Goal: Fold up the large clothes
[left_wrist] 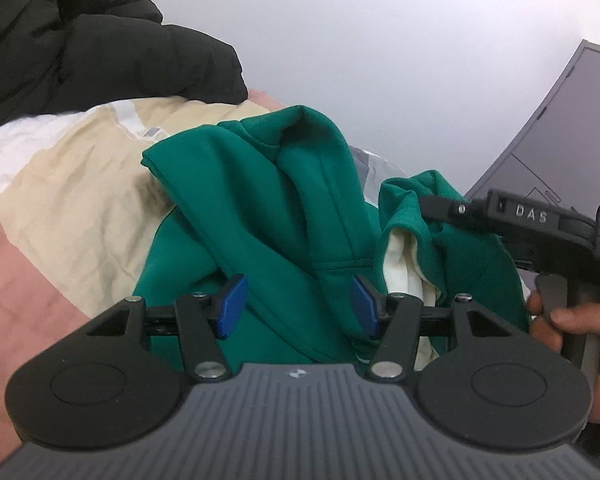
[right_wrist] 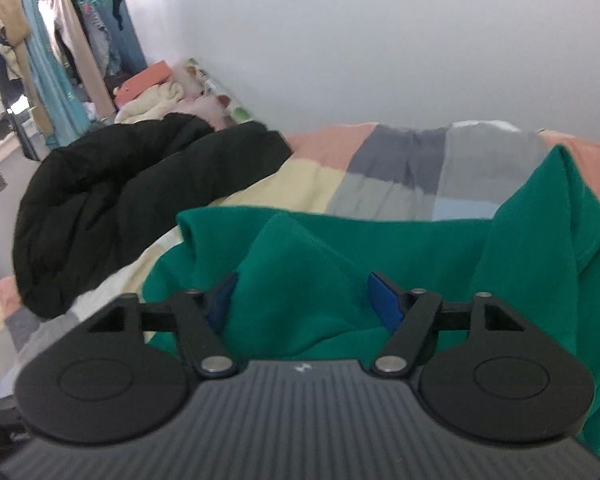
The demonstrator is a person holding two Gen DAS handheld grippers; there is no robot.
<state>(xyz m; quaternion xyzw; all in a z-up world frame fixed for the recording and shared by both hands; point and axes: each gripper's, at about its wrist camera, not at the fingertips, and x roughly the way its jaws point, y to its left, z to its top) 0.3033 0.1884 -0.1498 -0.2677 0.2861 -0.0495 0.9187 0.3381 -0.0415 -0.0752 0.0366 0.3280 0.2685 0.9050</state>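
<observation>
A green hoodie (left_wrist: pixel 268 200) lies crumpled on the bed, its cream lining (left_wrist: pixel 400 264) showing at one opening. It also shows in the right wrist view (right_wrist: pixel 340 248). My left gripper (left_wrist: pixel 298 306) is open, with its blue pads on either side of a raised green fold. My right gripper (right_wrist: pixel 304 300) is open too, with a peaked fold of the hoodie between its pads. The right gripper's body (left_wrist: pixel 540 224) shows in the left wrist view at the right, held by a hand.
A black puffer jacket (left_wrist: pixel 80 48) lies on the patchwork bedspread (left_wrist: pixel 60 184) beside the hoodie; it also shows in the right wrist view (right_wrist: pixel 120 200). A white wall is behind. Hanging clothes (right_wrist: pixel 40 60) and a pile of items (right_wrist: pixel 160 92) stand at the far left.
</observation>
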